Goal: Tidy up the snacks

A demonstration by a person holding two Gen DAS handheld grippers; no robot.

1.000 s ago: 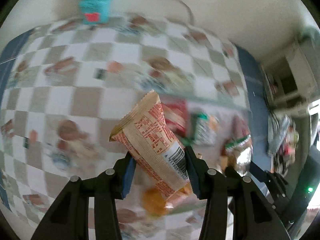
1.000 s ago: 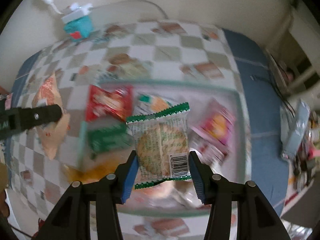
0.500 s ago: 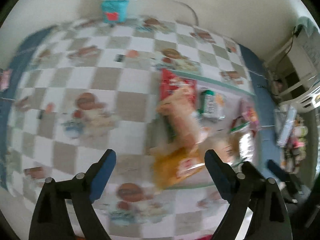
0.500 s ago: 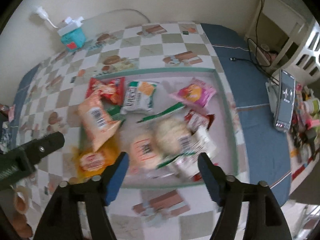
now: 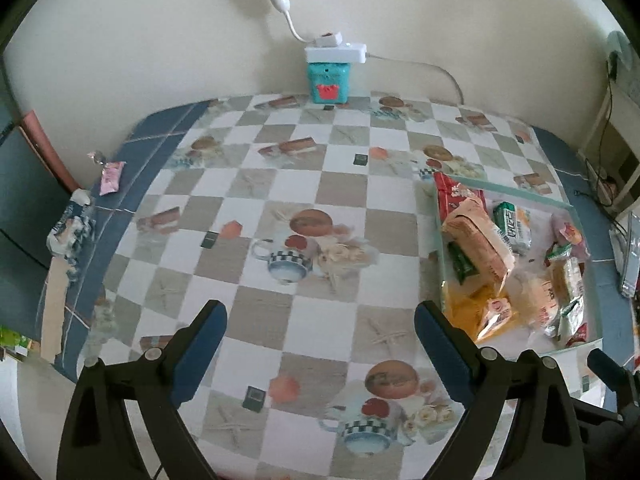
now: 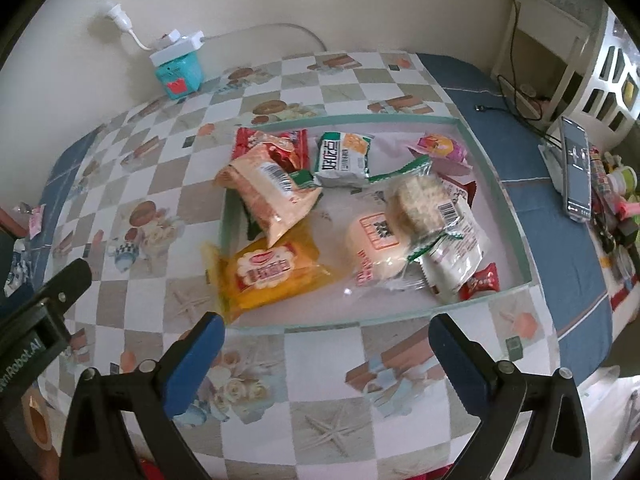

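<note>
A shallow tray with a green rim (image 6: pixel 360 119) holds several snack packets. The peach packet with a barcode (image 6: pixel 268 196) lies at its left over a red packet (image 6: pixel 276 142). The round cracker pack with green edges (image 6: pixel 420 204) rests on a white bun packet (image 6: pixel 372 244). A yellow packet (image 6: pixel 268 272) hangs over the tray's near left corner. My right gripper (image 6: pixel 326 326) hovers over the tray's near rim, jaws opening, nothing between them. My left gripper (image 5: pixel 320 316) is open and empty over the checked tablecloth, left of the tray (image 5: pixel 520 194).
A teal box under a white power strip (image 5: pixel 329 80) stands against the back wall. A small pink wrapper (image 5: pixel 110 174) lies on the cloth's blue border at the left edge. A phone (image 6: pixel 576 168) and small clutter sit right of the tray.
The left gripper let go of the peach packet and the right gripper let go of the cracker pack; both now lie in the tray. Both grippers opened and pulled back, the left swinging leftward.
</note>
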